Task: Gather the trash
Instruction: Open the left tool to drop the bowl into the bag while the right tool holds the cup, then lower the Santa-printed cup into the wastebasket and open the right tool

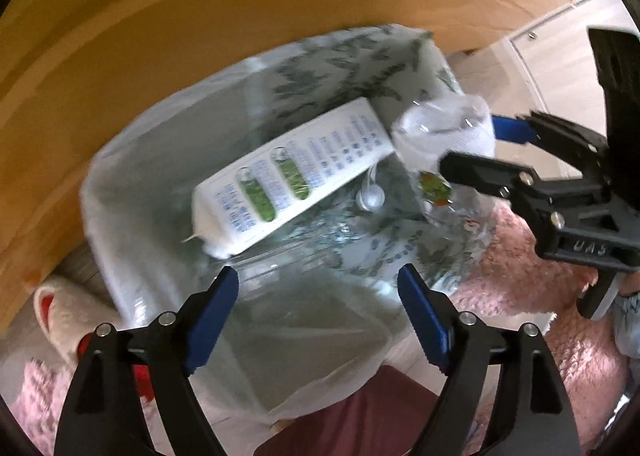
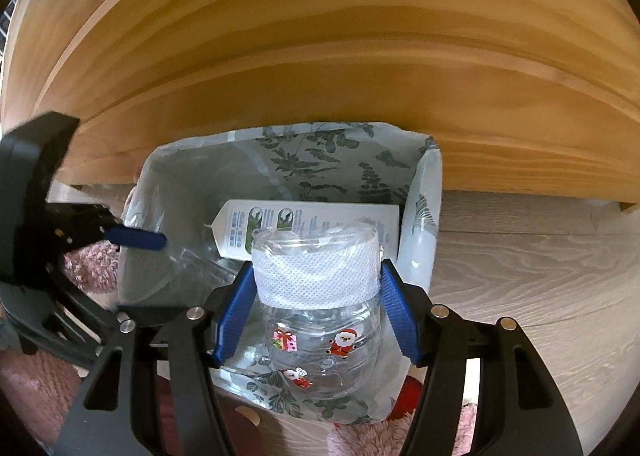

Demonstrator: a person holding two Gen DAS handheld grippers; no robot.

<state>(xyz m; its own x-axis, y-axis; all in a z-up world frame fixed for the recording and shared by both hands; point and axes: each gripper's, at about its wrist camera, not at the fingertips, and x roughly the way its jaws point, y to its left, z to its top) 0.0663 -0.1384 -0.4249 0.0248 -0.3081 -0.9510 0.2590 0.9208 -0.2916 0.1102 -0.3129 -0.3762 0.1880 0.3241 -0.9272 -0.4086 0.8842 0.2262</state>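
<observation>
A trash bag (image 1: 120, 191) printed with grey leaves stands open beneath both grippers. Inside it a white carton (image 1: 296, 175) with green pictures lies tilted, and it shows again (image 2: 312, 219) at the bag's back. My left gripper (image 1: 318, 280) hangs open over the bag's near rim with nothing between its pads. One blue finger (image 2: 136, 238) of it reaches in from the left. My right gripper (image 2: 316, 276) is shut on a clear plastic bottle (image 2: 320, 340) with a white wrap and Santa stickers. It holds the bottle over the bag's mouth (image 2: 152, 171), at the right edge (image 1: 476, 147) in the left wrist view.
A pale wooden furniture panel (image 2: 320, 55) rises right behind the bag. Grey wood-grain floor (image 2: 540, 276) lies to the right. A pink fluffy rug (image 1: 532, 284) and a white and red plush slipper (image 1: 52, 308) flank the bag. A small white round item (image 1: 372, 197) lies under the carton.
</observation>
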